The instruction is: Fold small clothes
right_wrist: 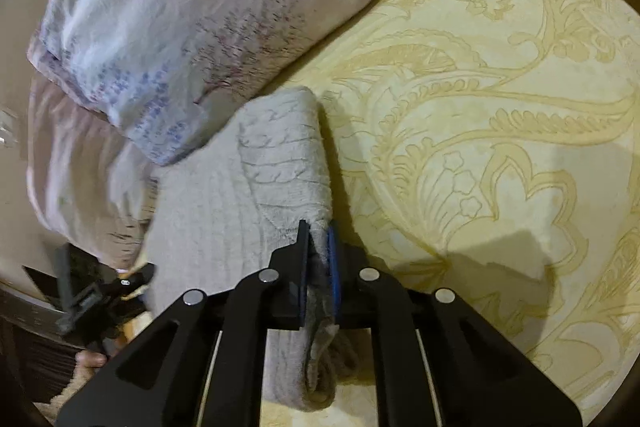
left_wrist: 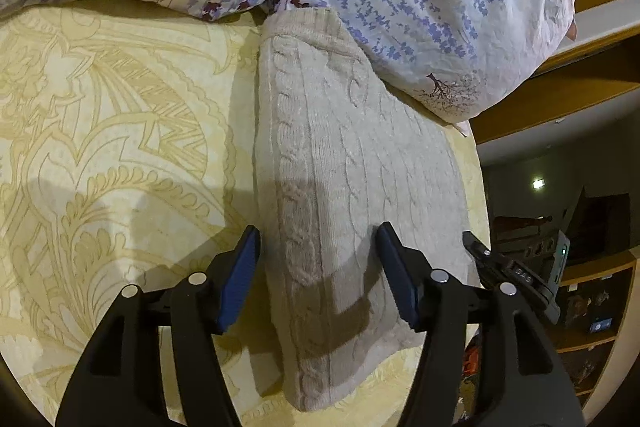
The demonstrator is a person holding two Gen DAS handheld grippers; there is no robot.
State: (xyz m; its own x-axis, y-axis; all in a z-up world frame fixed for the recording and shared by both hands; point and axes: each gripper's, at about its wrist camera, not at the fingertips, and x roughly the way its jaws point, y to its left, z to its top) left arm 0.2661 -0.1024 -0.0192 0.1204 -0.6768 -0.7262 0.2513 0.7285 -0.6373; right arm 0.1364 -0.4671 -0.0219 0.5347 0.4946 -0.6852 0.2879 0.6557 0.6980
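Already a lengthwise fold is seen in the knitted garment [left_wrist: 352, 163], laid on the yellow bedspread [left_wrist: 120, 131] just beside the floral pillow [left_wrist: 432, 7]. Its folded edge is clamped by the right tongs [right_wrist: 318, 227]; the left tongs [left_wrist: 316, 239] are held spread above it. Further folding is judged outstanding.

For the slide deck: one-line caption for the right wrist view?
Right gripper shut on folded edge of knit sweater on yellow bedspread, floral pillow behind.
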